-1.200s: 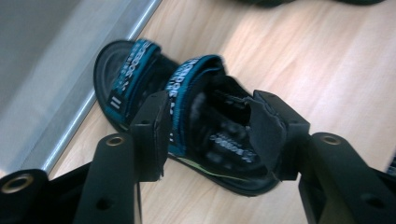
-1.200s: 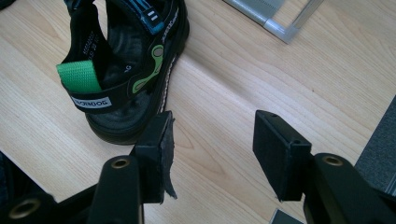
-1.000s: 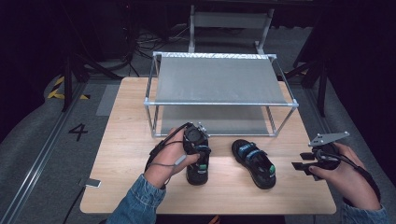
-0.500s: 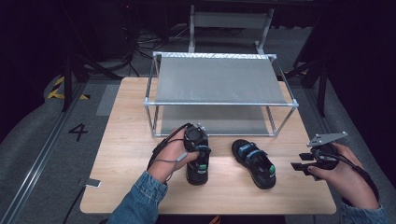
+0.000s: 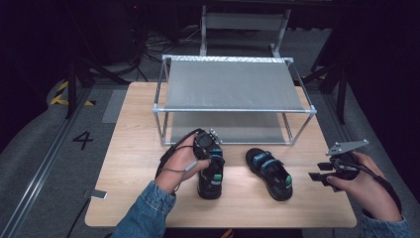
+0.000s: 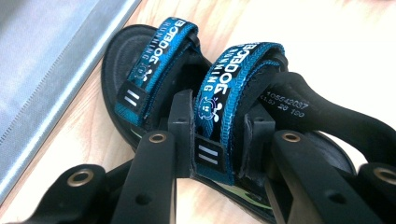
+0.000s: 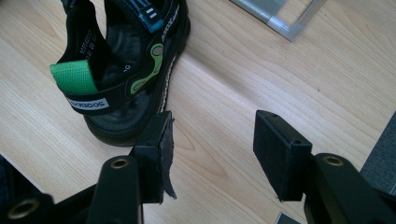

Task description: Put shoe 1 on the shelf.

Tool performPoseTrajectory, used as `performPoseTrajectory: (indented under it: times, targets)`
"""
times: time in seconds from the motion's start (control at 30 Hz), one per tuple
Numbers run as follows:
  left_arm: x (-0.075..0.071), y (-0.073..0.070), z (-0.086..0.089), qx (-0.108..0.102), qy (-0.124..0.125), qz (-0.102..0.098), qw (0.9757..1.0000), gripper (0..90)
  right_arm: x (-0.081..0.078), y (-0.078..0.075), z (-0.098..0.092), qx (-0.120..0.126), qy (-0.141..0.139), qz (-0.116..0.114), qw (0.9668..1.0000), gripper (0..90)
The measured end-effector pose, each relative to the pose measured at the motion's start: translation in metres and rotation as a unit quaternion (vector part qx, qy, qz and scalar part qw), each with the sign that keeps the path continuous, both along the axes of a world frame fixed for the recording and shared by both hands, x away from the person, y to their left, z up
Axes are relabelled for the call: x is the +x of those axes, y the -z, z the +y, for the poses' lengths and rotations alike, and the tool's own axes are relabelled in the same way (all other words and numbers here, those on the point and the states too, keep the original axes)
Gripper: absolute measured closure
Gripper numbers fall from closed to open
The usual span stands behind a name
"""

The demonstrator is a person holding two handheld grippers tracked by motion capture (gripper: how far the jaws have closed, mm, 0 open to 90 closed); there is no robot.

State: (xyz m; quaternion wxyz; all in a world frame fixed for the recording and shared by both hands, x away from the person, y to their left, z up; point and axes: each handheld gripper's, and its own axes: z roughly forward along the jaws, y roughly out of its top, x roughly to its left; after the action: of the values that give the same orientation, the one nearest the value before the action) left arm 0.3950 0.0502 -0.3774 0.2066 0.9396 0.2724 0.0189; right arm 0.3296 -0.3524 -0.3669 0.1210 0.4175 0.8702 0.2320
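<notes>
Two black sandals with blue straps lie on the wooden table (image 5: 138, 148). My left gripper (image 5: 212, 157) reaches down onto the left sandal (image 5: 210, 179). Its jaws have just been closing, and in the left gripper view the left gripper (image 6: 217, 122) has the rear blue strap (image 6: 223, 88) between its pads, which press on it. The right sandal (image 5: 271, 172) lies apart with its green heel tab (image 7: 74, 75) up. My right gripper (image 5: 317, 174) hovers to its right. Seen from its own camera, the right gripper (image 7: 212, 135) is open over bare wood beside the right sandal (image 7: 135, 56).
A two-tier metal rack (image 5: 233, 110) stands at the back of the table, just behind the sandals; its lower shelf edge (image 6: 51, 70) runs close to the left sandal. A small grey object (image 5: 98, 194) lies at the table's front left corner. Cables trail on the floor behind.
The left hand has shifted only slightly over the left sandal. The right hand and both sandals have kept still.
</notes>
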Motion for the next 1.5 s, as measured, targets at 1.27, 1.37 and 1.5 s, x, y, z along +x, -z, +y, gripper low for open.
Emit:
performPoseTrajectory:
  times: [1.27,1.37,1.5]
  targets:
    - [-0.012,-0.127,0.005,-0.046,-0.003,-0.043,0.998,71.3,-0.003,0.005,-0.002,0.018,-0.004,0.01,0.9998,48.9]
    - [-0.01,-0.134,0.004,-0.044,-0.001,-0.05,0.9977,71.3,-0.004,0.008,-0.001,0.016,-0.002,0.011,0.9998,48.9]
    - [-0.009,-0.141,0.002,-0.043,0.001,-0.056,0.9975,71.3,-0.004,0.011,0.001,0.013,-0.004,0.013,0.9998,48.8]
